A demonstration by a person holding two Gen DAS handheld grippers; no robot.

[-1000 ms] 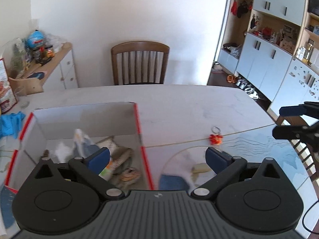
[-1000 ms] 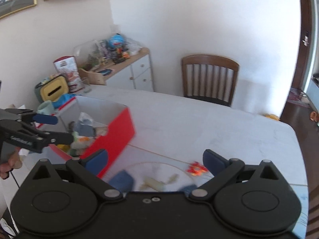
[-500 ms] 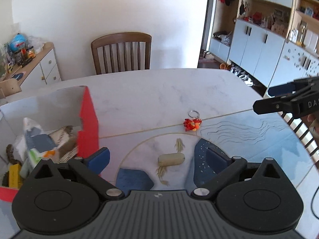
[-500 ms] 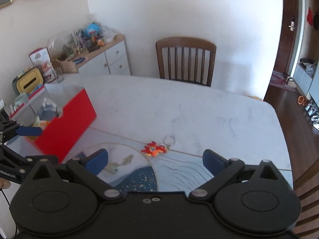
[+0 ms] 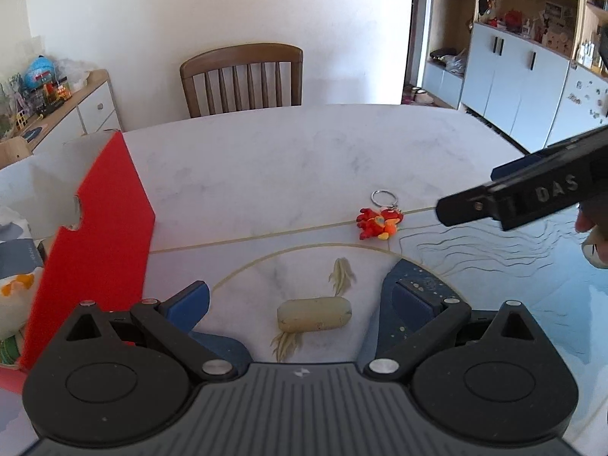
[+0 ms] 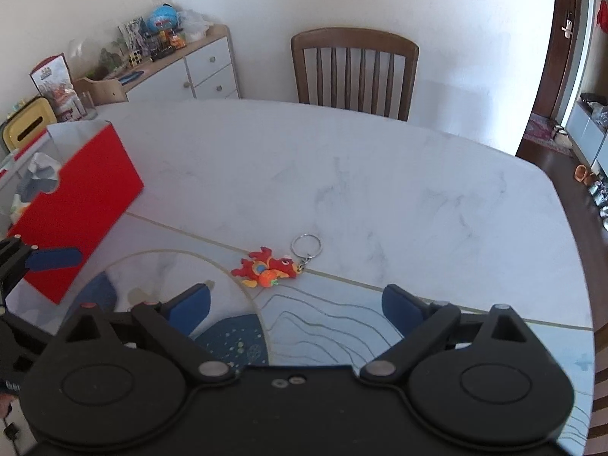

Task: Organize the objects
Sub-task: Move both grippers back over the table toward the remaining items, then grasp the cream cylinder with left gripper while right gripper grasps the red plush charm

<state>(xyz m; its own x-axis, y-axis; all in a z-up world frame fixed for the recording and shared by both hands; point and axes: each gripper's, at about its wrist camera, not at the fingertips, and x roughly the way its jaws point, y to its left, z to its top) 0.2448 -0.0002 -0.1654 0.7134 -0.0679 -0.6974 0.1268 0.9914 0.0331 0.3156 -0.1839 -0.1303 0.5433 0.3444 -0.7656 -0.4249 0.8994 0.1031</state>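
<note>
1. Two grippers: left gripper (image 5: pixel 300 300) and right gripper (image 6: pixel 296 304), both w/ fingers spread apart, holding nothing.
2. One red keychain (image 6: pixel 268 266) mid-table (image 6: pixel 342 171).
3. One beige roll (image 5: pixel 314 314) near table's front edge.
4. One red box (image 5: pixel 95 235) at left edge, w/ items inside.

Right gripper (image 6: pixel 296 306) spread wide at bottom; red dragon keychain (image 6: pixel 268 266) lies mid-frame on the marble table (image 6: pixel 342 174), red box (image 6: pixel 76 205) at left

One red box (image 5: pixel 102 205), one keychain (image 5: pixel 379 221), one cream roll (image 5: pixel 314 314), one chair (image 5: pixel 243 76), two tools (image 5: pixel 300 300)
</note>
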